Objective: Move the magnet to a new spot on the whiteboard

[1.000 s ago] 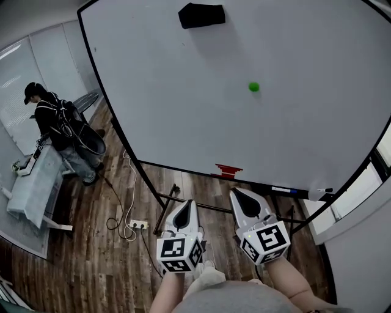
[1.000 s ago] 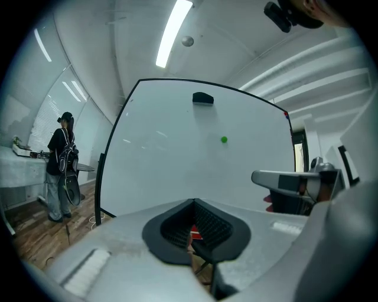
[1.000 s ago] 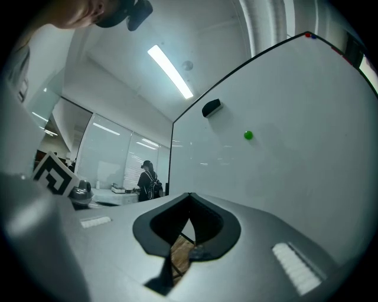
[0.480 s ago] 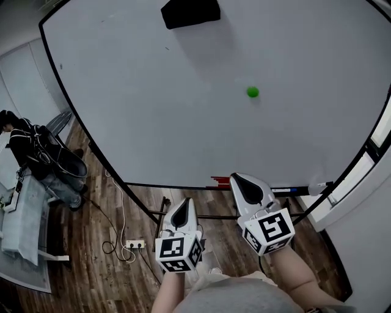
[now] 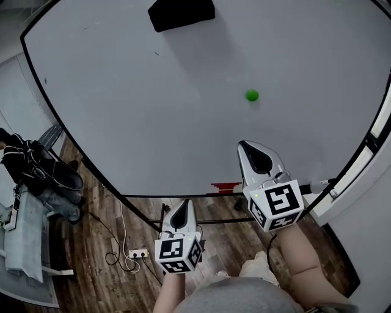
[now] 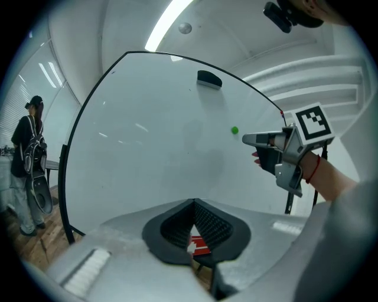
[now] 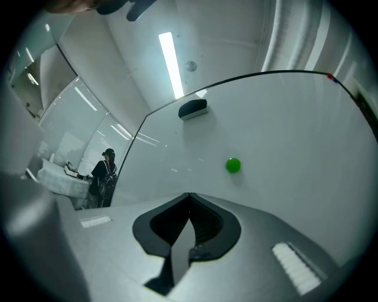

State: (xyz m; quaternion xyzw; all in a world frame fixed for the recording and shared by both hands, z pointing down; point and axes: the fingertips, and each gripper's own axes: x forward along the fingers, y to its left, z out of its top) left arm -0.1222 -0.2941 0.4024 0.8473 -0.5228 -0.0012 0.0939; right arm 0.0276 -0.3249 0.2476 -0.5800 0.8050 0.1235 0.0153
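**Both grippers clenched and empty, green magnet sitting untouched on the board**

Nearest the camera, the left gripper (image 5: 184, 205) is hanging low in front of the person's body. Its jaws are pressing together at the tips with nothing between them, as its own view (image 6: 193, 202) is showing. It is pointing at the foot of the whiteboard (image 5: 140, 110).

The right gripper (image 5: 245, 145) is riding higher and further forward, and its tip is overlapping the board's lower part in the head view. Its jaws are also clamping tight on nothing (image 7: 189, 194).

Just past the grippers, a red object (image 5: 224, 186) is lying on the board's bottom ledge.

Further up, the green magnet (image 5: 252, 95) is sticking to the white surface, right of centre. It is sitting above the right gripper's tip and well apart from it. The right gripper view is showing it (image 7: 233, 165) up and to the right of the closed jaws.

Higher again, a black eraser (image 5: 181, 13) is clinging near the top edge.

Off to the far left, a person in dark clothes (image 5: 27, 165) is standing on the wooden floor (image 5: 104, 244).
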